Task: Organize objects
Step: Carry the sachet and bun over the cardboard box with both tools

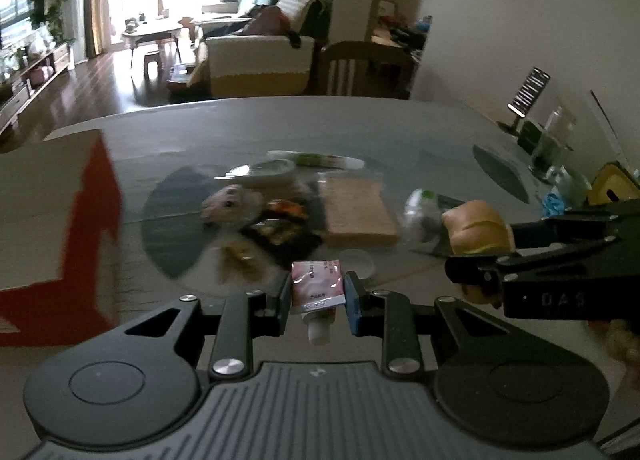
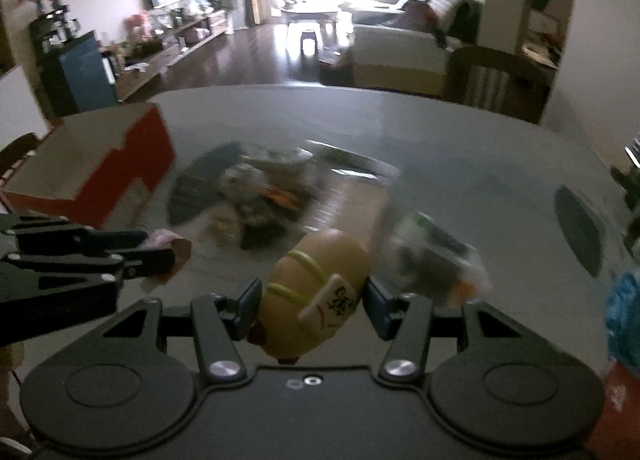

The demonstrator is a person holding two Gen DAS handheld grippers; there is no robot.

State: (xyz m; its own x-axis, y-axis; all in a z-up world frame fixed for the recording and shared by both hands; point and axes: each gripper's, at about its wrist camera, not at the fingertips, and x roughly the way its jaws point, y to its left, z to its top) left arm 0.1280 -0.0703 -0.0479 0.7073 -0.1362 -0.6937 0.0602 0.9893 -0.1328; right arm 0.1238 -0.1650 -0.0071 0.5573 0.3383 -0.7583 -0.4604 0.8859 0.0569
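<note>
My left gripper [image 1: 318, 294] is shut on a small pink tube [image 1: 317, 287] with a white cap, held above the grey table [image 1: 360, 120]. My right gripper [image 2: 312, 302] is shut on a tan bread-shaped toy [image 2: 316, 284] with a mahjong tile on it; the same toy [image 1: 476, 226] shows at the right of the left wrist view. A pile of loose items lies mid-table: a plush animal [image 1: 232, 204], dark snack packets [image 1: 280, 228], a tan flat box [image 1: 356, 208], a white lid [image 1: 264, 172] and a green-white tube [image 1: 320, 160]. The left gripper [image 2: 176, 256] appears at the left in the right wrist view.
A white and red cardboard box [image 1: 52, 212] stands at the table's left, also in the right wrist view [image 2: 92, 168]. A clear packet [image 1: 424, 212] lies right of the pile. A phone stand [image 1: 528, 96], glass jar [image 1: 556, 140] and yellow object [image 1: 612, 184] sit at the right edge. A chair [image 1: 368, 68] stands behind the table.
</note>
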